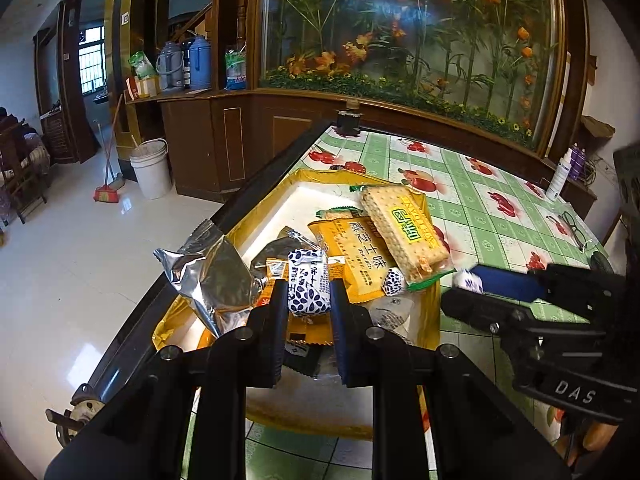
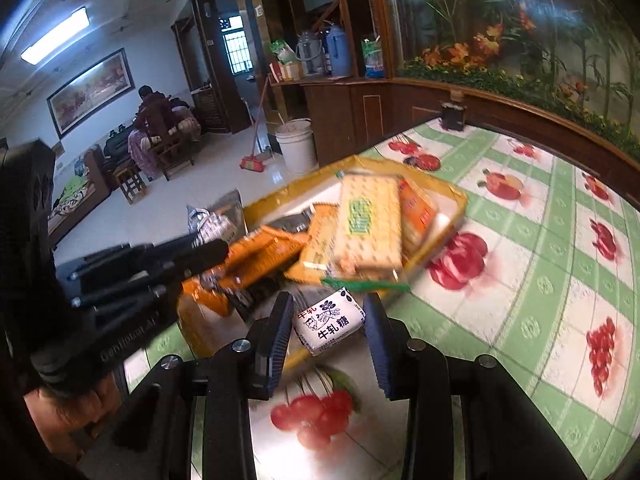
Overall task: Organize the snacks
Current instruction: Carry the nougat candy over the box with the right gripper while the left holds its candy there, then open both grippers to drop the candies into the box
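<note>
A yellow-rimmed tray on the table holds a pile of snacks: a long cracker pack, an orange cheese-biscuit pack, a silver foil bag. My left gripper is shut on a white candy with blue dots, held over the tray. My right gripper is shut on a white nougat candy, just outside the tray's near edge; it also shows in the left wrist view. The cracker pack tops the pile.
The table has a green-checked fruit-print cloth and a dark edge at the left, with floor beyond. A spray bottle and glasses lie at the far right. A dark jar stands at the far corner.
</note>
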Motion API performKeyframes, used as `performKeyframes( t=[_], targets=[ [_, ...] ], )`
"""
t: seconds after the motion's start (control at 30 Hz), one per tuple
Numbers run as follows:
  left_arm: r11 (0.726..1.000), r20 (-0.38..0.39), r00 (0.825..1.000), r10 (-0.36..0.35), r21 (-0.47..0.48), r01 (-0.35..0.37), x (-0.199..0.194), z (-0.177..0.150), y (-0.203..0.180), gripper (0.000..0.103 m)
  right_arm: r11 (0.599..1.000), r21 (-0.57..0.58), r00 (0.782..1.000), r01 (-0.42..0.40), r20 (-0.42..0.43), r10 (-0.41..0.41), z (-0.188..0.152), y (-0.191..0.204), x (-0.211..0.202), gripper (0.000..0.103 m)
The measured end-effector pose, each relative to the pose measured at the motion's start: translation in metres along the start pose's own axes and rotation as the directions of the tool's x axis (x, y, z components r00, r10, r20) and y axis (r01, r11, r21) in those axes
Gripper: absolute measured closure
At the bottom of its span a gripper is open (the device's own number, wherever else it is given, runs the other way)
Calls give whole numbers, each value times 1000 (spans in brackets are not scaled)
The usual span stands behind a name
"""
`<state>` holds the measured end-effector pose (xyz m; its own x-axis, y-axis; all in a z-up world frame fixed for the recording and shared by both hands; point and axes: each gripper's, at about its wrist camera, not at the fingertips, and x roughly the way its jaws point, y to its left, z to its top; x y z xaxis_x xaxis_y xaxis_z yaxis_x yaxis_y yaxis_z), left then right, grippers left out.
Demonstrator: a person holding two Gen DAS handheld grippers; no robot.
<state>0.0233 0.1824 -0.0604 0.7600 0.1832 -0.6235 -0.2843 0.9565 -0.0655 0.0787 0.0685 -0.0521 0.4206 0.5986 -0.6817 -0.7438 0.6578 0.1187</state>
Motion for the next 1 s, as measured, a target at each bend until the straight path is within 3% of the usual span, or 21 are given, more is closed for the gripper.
performKeyframes(
  t=[0.67,1.0],
  targets=[
    [999,-33,999,41,10,-41,29,12,10,85,1000,-8,1000,-7,21,8,49,3,49,66],
    [998,-59,997,59,2,-59,41,15,12,85,1000,-5,1000,3,22,-3,54,-4,58,64]
  ],
)
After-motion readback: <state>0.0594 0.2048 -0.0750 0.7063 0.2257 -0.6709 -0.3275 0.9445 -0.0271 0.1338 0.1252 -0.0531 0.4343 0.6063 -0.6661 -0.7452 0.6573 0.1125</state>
